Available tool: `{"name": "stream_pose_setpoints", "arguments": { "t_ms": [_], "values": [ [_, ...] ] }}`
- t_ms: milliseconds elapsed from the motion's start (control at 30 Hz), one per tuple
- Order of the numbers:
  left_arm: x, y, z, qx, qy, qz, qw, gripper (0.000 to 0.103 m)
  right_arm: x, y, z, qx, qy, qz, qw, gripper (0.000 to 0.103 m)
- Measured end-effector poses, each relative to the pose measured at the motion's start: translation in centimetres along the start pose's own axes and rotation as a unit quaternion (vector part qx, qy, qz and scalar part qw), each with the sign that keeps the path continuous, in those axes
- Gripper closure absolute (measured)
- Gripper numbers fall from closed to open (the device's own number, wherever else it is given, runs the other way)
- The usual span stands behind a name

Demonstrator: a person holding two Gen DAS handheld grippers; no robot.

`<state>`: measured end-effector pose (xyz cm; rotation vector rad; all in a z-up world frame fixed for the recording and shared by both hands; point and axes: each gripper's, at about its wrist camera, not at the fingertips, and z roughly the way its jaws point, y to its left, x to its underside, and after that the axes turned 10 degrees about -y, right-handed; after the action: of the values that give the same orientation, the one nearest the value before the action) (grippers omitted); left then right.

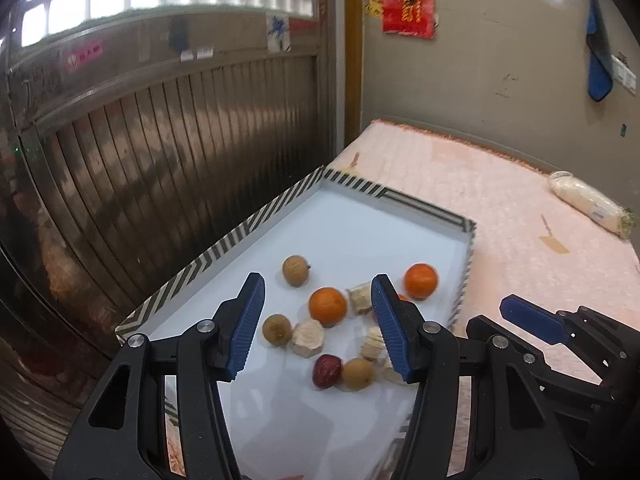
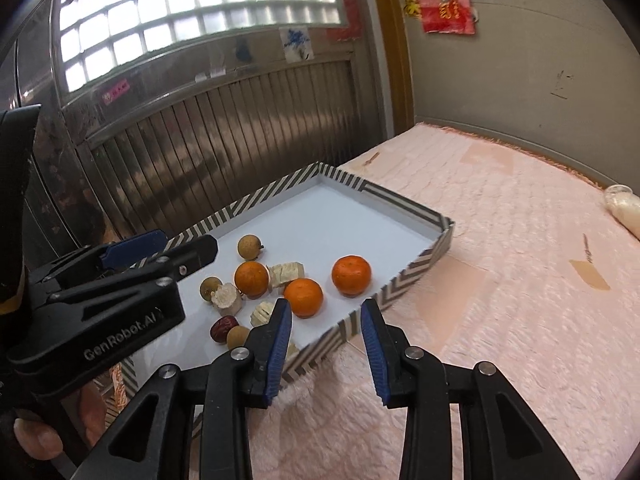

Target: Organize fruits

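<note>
On the pink bed by the metal door, the fruits [image 2: 302, 297] lay crowded in the tray [image 2: 404, 278], so the left gripper [image 1: 318, 326] and right gripper [image 2: 326, 346], both with empty jaws apart, could knock a neighbour away.

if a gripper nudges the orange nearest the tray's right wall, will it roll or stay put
The orange looks round and smooth, so it would probably roll. The tray floor seems flat and slick, offering little grip. The low striped wall beside it would likely stop it.
</note>
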<state>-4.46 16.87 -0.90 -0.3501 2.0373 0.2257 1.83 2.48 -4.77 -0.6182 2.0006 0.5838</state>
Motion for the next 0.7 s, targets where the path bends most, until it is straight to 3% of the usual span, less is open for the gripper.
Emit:
{"name": "stream_pose_setpoints", "arguments": {
  "t_ms": [367, 700],
  "values": [
    [-0.1, -1.9, -2.0, 0.014, -0.008, 0.008, 0.9998, 0.047, 0.0, -0.9, -3.3, 0.006, -0.023, 0.007, 1.0, 0.068],
    [0.1, -2.3, -2.4, 0.014, -0.006, 0.013, 0.9998, 0.047, 0.0, -0.7, -3.7, 0.004, -0.025, 0.004, 1.0, 0.067]
  ]
}}
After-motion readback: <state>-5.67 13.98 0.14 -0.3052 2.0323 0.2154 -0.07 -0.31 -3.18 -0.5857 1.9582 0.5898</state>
